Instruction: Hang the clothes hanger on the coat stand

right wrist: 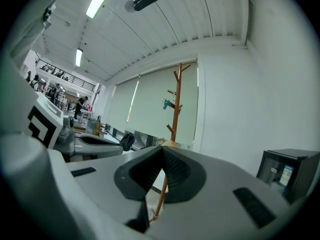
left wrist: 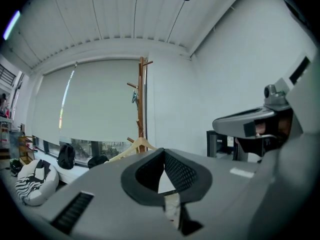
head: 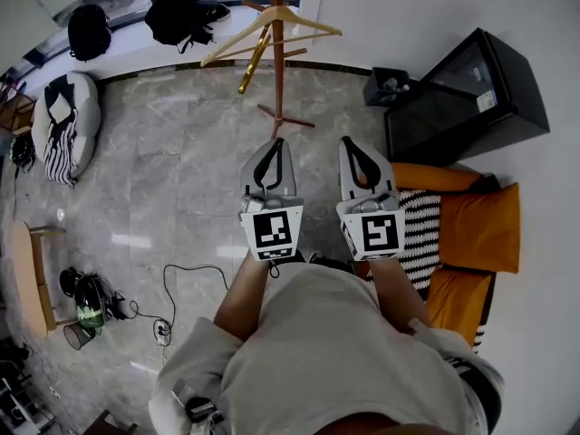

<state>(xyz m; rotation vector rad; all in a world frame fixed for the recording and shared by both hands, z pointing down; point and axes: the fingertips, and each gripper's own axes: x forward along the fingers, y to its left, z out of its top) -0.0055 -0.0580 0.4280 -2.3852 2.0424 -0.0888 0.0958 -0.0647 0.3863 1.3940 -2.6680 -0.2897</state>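
A pale wooden clothes hanger [head: 268, 27] hangs on the brown wooden coat stand [head: 277, 71] by the far wall; the hanger [left wrist: 134, 146] and the stand [left wrist: 141, 101] also show in the left gripper view, and the stand [right wrist: 175, 104] rises beyond the jaws in the right gripper view. My left gripper [head: 276, 142] is held level in front of the person, short of the stand's feet, shut and empty. Beside it my right gripper [head: 346, 143] is also shut with nothing between its pads. Neither touches the hanger or the stand.
A black cabinet [head: 467, 93] stands at the right wall, an orange seat with a striped cushion [head: 453, 229] below it. Two black bags [head: 177, 12] lie on the window ledge. A striped beanbag [head: 63, 125], a small wooden table [head: 32, 275] and a floor cable [head: 177, 288] sit at the left.
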